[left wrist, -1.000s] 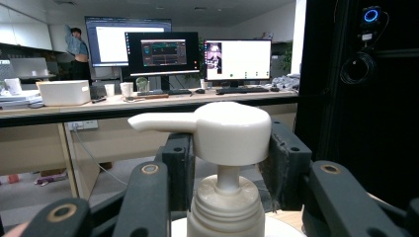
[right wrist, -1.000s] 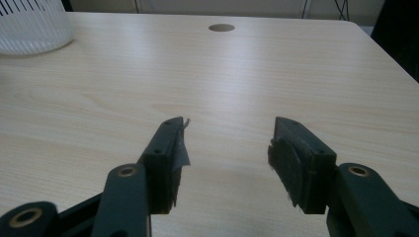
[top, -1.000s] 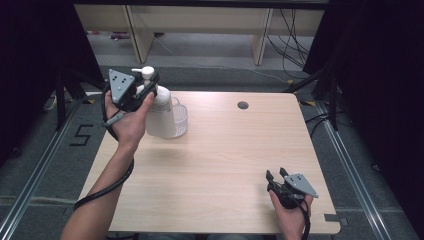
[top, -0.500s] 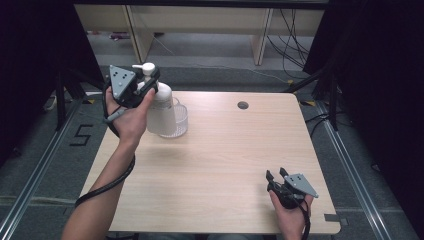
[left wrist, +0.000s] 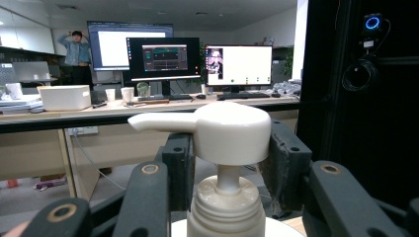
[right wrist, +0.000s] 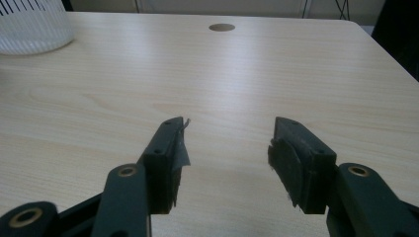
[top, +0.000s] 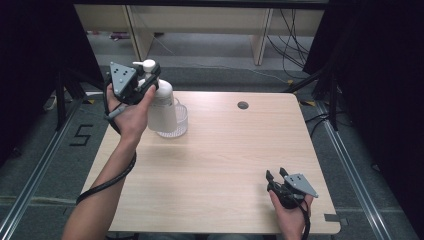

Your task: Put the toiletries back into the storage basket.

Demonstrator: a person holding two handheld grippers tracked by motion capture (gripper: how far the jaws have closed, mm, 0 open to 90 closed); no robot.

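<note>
Left gripper (top: 146,82) clamps the white pump bottle (top: 161,107) by its neck, far left. Right gripper (top: 276,176) rests near right, jaws spread wide

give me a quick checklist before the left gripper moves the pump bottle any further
1. Left gripper jaws flank the pump bottle neck under the pump head: ok.
2. Firm clamp on the neck: cannot tell.
3. Bottle upright: ok.
4. Bottle clear of the clear ribbed cup: cannot tell, they overlap from above.
5. Right gripper open, empty, at the near table edge, out of the way: ok.
</note>
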